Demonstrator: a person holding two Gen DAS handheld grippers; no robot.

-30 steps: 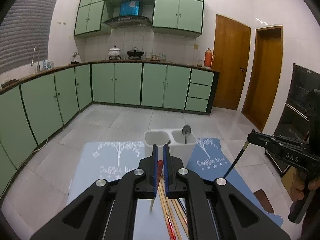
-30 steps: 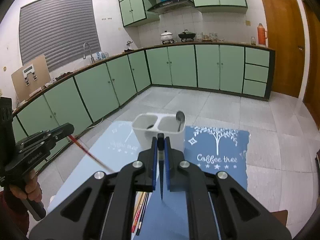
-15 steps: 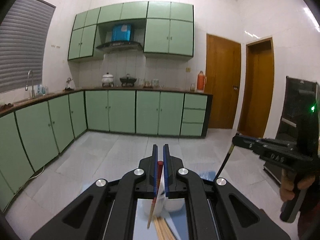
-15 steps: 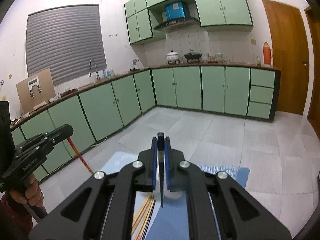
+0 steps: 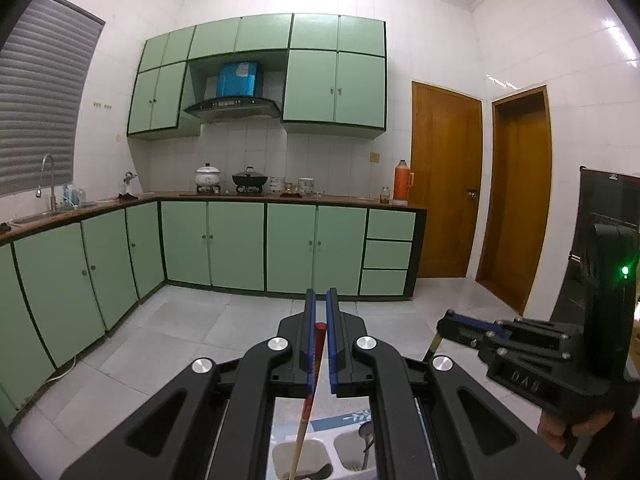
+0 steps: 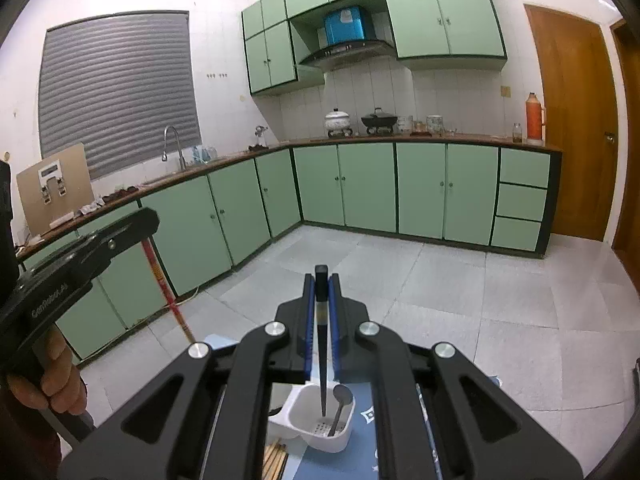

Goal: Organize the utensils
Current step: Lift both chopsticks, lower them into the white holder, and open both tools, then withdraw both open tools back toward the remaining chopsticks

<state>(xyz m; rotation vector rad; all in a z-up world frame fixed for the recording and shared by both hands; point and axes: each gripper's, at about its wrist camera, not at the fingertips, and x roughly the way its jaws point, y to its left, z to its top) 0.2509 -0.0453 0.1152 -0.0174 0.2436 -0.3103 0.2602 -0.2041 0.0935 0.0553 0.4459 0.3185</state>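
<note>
My left gripper [image 5: 321, 304] is shut on a red-topped wooden chopstick [image 5: 315, 364] that hangs down over the left compartment of the white two-part holder [image 5: 325, 450]. A metal spoon [image 5: 366, 436] stands in the right compartment. My right gripper [image 6: 321, 284] is shut on a black chopstick [image 6: 322, 344], its tip over the holder's [image 6: 294, 412] right compartment, beside the spoon [image 6: 342, 398]. In the right wrist view the left gripper [image 6: 148, 220] is at the left, with the red chopstick [image 6: 168, 292] slanting down from it. Whether either tip is inside the holder I cannot tell.
The holder stands on a blue mat [image 6: 368, 416], with several loose chopsticks [image 6: 276, 460] lying at its near left. A person's hand [image 6: 52, 376] holds the left gripper's handle. Green kitchen cabinets [image 5: 288, 248] and wooden doors [image 5: 444, 184] stand far behind.
Both grippers have risen and come forward over the holder, each still gripping its chopstick. The holder has slid from the middle of both views to the bottom edge.
</note>
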